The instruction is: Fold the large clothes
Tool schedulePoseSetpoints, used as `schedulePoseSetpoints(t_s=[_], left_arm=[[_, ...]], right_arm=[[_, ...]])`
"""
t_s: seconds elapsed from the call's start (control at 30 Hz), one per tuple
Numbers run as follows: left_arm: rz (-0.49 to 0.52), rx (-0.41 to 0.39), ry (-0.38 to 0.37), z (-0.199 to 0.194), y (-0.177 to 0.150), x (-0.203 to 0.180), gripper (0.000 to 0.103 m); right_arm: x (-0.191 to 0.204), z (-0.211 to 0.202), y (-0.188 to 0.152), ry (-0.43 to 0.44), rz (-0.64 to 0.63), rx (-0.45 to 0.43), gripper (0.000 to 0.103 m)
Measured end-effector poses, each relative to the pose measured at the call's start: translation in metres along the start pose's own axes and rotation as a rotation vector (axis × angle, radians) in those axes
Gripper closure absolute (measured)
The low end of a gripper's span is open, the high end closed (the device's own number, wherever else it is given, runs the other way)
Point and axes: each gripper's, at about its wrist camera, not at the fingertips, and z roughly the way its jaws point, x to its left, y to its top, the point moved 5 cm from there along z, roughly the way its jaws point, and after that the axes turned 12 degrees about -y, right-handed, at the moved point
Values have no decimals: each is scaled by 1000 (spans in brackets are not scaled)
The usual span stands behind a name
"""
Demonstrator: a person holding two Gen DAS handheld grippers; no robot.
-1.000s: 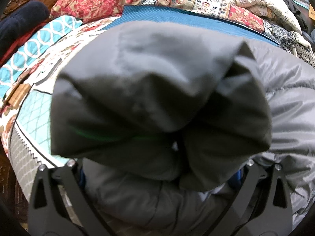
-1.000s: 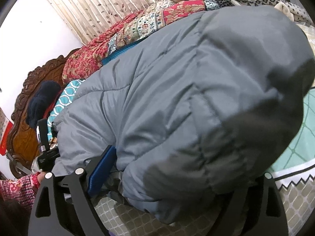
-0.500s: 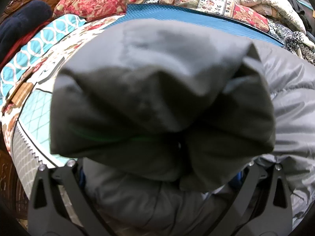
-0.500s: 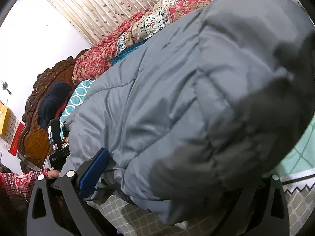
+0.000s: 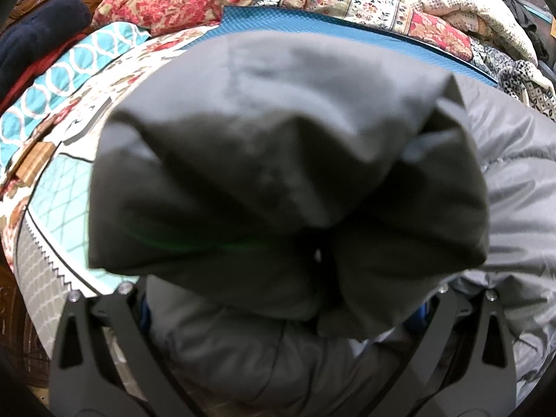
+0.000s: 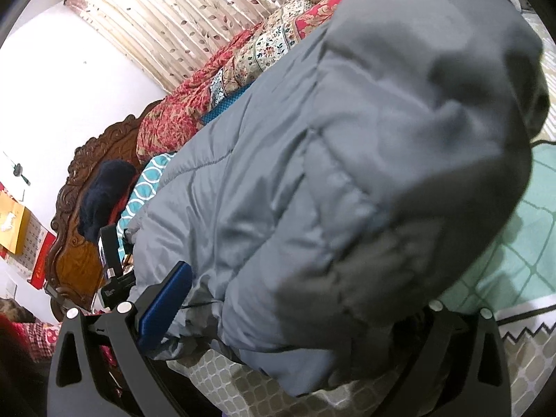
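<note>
Fingers of the right gripper [image 6: 281, 316] are spread wide, just opened further, around the grey jacket [image 6: 330, 173] on the bed [image 6: 521, 243]. Only there is the left gripper [image 5: 278, 312] seen from outside; its finger state cannot be told.

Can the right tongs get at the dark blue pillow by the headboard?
Probably not yet. The bulky grey jacket fills the open right tongs and lies between them and the pillow.
</note>
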Motion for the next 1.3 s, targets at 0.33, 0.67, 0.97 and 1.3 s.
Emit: schedulePoseSetpoints(t_s=[0.33,0.67,0.97,1.3], left_arm=[[-4,-2,-21,-1,-1,0,4],[-3,-2,-17,-1,-1,2,4],[-4,-1,-16,-1,-2,2,4],[-4,0,-15,-1,-1,2,4]], right_arm=[[3,0,-2,-21,6,-1,23],[-6,-3,-4,0,19,2,23],[-8,-3,-4,5,21,2,23],[-9,-3,-4,6,22,3,23]])
